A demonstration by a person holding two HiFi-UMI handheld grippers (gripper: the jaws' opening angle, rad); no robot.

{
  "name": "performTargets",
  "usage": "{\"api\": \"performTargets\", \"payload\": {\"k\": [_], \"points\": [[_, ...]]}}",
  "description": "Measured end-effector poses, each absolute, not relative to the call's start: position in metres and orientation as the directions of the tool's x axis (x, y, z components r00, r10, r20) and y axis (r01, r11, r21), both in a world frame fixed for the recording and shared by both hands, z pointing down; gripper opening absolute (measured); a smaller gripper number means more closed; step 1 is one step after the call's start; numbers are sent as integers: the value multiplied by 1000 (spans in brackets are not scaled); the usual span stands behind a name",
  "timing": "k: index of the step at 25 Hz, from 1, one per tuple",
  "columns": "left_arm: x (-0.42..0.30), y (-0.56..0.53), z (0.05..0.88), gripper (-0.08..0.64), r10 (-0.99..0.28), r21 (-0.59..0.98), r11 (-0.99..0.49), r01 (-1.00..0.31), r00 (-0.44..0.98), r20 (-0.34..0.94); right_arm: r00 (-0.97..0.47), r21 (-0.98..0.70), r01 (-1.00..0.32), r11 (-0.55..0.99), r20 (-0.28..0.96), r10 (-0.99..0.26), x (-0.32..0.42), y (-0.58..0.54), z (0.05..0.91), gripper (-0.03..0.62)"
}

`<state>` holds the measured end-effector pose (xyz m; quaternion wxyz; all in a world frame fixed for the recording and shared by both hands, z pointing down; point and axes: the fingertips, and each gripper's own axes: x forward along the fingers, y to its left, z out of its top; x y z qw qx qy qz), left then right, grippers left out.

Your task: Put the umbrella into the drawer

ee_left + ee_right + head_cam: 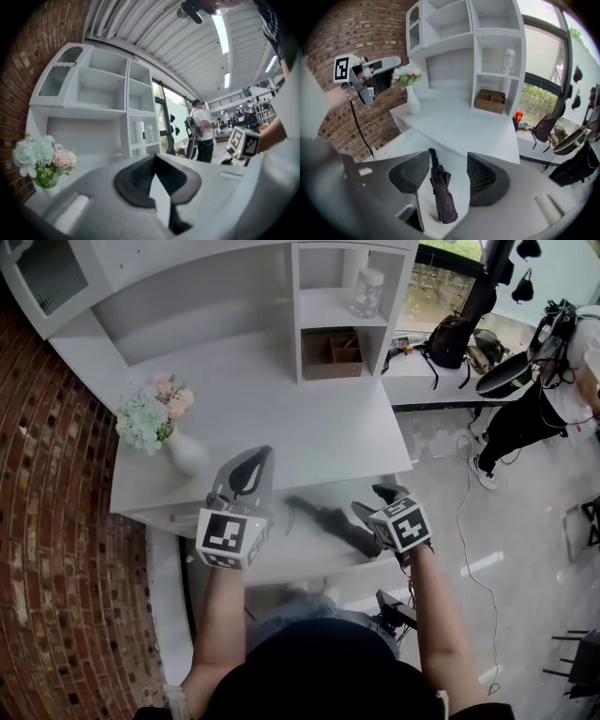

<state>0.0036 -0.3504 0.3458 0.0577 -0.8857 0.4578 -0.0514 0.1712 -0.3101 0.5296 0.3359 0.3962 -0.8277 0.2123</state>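
A dark folded umbrella (333,521) lies inside the open white drawer (300,557) under the desk top. In the right gripper view the umbrella (440,187) rests on the drawer bottom (461,185), handle pointing away. My right gripper (375,504) hovers just above its right end, open. The umbrella shows between the spread jaws of the right gripper (449,161), untouched by them. My left gripper (251,467) is raised over the drawer's left part, shut with nothing in it. The dark pads (140,180) are pressed together.
A white vase of flowers (157,423) stands on the desk's left side against the brick wall (47,521). The shelf unit behind holds a cardboard box (333,352) and a glass jar (367,292). A person (548,395) stands at the far right on the floor.
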Motion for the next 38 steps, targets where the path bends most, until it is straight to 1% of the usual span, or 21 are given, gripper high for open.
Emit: {"api": "performTargets", "payload": {"k": [7,14,17,23,26,28,30,31,34,38], "points": [[4,-350,334,-3,-820,-158,-566,-809,573,6,-448,-7,-832,555,599,-664,182,-319,463,253],[1,-352,321,-3,-824,-166,-556,-815,567,-25,-418,19,-878,478,455,-786,195,-321,409,253],[-1,-353,316,-4,-827,-167,-549,-819,561,-38,-404,43,-888,459,405,-820,198,-318,389,252],[-3,-355,308,-5,-831,-169,-538,-826,553,-62,-369,76,-911,405,285,-884,205,-308,348,198],[-2,-354,304,-5,-828,-174,-538,-825,556,-73,-339,68,-931,360,210,-917,212,-305,328,155],[-2,-353,300,-5,-827,-174,-538,-825,557,-82,-318,67,-941,332,164,-934,217,-303,316,110],[-2,-352,297,-3,-825,-177,-538,-824,557,-90,-301,77,-947,311,126,-945,221,-300,305,50],[-2,-352,295,-4,-824,-178,-538,-824,558,-93,-297,88,-947,307,115,-948,221,-299,301,34],[0,-351,291,-4,-821,-186,-539,-822,562,-103,-293,118,-946,303,93,-951,223,-295,293,6],[1,-349,285,-3,-817,-193,-540,-820,565,-117,-282,153,-946,286,44,-958,224,-291,281,5]]}}
